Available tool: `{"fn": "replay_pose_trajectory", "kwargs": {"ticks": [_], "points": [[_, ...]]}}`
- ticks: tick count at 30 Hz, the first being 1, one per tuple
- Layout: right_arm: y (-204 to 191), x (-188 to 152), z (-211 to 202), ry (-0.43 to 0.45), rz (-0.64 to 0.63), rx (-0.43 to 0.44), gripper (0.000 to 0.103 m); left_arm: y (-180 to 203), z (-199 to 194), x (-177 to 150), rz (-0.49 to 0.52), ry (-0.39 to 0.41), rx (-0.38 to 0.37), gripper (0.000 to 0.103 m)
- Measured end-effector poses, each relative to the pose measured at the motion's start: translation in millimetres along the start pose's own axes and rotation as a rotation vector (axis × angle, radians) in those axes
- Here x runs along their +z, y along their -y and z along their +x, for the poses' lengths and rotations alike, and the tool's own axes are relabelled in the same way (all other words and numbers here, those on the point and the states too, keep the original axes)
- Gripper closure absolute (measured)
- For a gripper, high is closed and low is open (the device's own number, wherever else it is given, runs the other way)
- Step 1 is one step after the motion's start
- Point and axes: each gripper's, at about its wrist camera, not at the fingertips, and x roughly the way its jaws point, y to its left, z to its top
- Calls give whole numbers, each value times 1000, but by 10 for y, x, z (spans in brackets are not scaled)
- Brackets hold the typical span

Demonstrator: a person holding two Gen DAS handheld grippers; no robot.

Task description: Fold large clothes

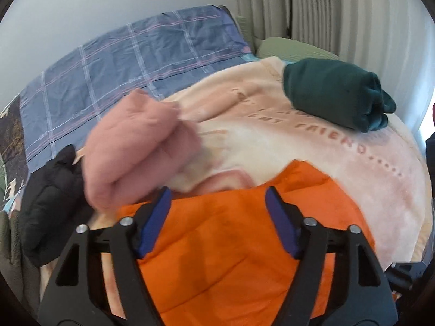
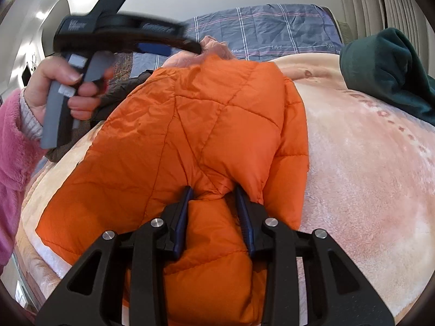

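Observation:
An orange quilted puffer jacket point(image 2: 195, 125) lies on a peach fleece blanket point(image 2: 367, 190) on the bed; it also shows in the left wrist view point(image 1: 225, 244). My right gripper point(image 2: 214, 190) is shut on a bunched fold of the jacket at its near edge. My left gripper point(image 1: 217, 195) is open and empty, hovering above the jacket's far part. The left gripper's body point(image 2: 119, 32) shows in the right wrist view, held by a hand above the jacket's far left.
A folded pink garment point(image 1: 136, 146) lies left of the jacket, a black padded garment point(image 1: 51, 203) beyond it at the bed's left edge. A folded dark green garment point(image 1: 334, 92) sits far right. A blue plaid sheet point(image 1: 130, 62) covers the far bed; curtains point(image 1: 312, 5) hang behind.

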Motion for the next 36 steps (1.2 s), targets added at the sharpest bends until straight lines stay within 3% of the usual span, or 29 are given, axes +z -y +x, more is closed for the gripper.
{"fn": "replay_pose_trajectory", "kwargs": {"ticks": [3,4,6,10,18,22,24,27,36], "points": [[-7,-5,-8,5,-2,6,69,-181,422,-282,30,-150,78,35],[-21,3,-11,9,-9,9,68,-185,586,-449,60,-155,89,34],[-36,5,-2,7,-17,-2,67,-176,653,-550,45,-140,93,35],[-30,13,22,-4,-13,-4,67,-56,680,-563,107,-152,154,34],[-84,-9,16,-10,-30,-33,67,-34,501,-515,80,-146,188,36],[-55,-33,-7,-3,-14,-22,67,140,2,-411,67,-38,52,34],[-45,-29,-14,-3,-6,-18,67,303,-124,-378,109,0,19,24],[-32,-66,-99,6,23,-10,65,532,286,-575,196,-107,115,20],[110,-275,-439,-36,157,50,48,523,260,-690,176,-88,114,20]]}}
